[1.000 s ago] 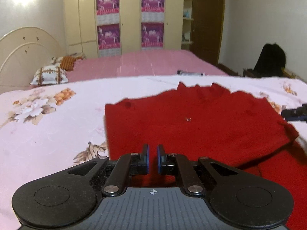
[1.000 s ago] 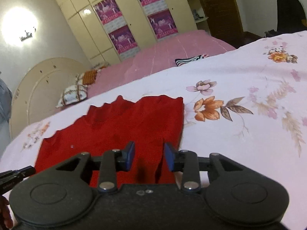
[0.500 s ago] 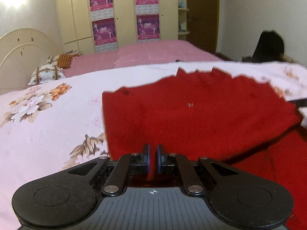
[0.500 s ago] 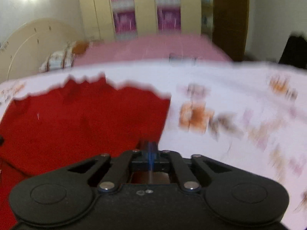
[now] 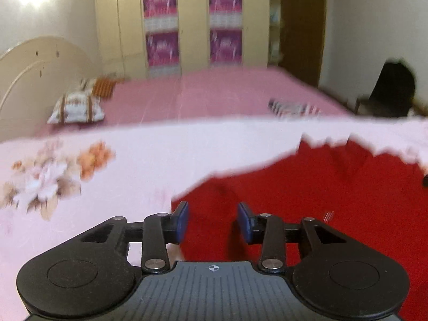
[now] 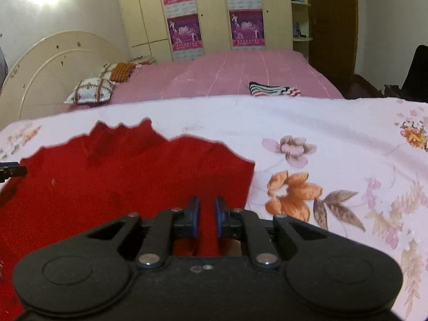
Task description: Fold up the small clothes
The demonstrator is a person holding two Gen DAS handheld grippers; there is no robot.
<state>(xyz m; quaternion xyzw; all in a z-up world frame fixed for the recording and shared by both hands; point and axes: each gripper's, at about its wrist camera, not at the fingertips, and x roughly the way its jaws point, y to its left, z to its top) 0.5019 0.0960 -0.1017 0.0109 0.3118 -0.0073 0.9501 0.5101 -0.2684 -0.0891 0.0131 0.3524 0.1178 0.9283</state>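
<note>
A small red garment [image 5: 315, 203] lies folded on the floral bedsheet [image 5: 80, 187]. My left gripper [image 5: 213, 220] is open over the garment's left edge, nothing between its blue pads. In the right wrist view the red garment [image 6: 120, 176] fills the left half. My right gripper [image 6: 207, 215] is nearly closed, with red cloth showing in the narrow gap between its pads near the garment's right edge. The left gripper's tip [image 6: 12, 171] pokes in at the far left.
A pink bed [image 6: 227, 75] lies beyond the floral sheet, with pillows [image 6: 92, 93] by the headboard and a striped folded cloth [image 6: 272, 89]. Wardrobes with posters [image 6: 184, 30] stand at the back. A dark chair [image 5: 393, 88] is at the right.
My left gripper has opened and shifted left toward the garment's left edge. My right gripper went from open to closed, and now shows a narrow gap with red cloth in it.
</note>
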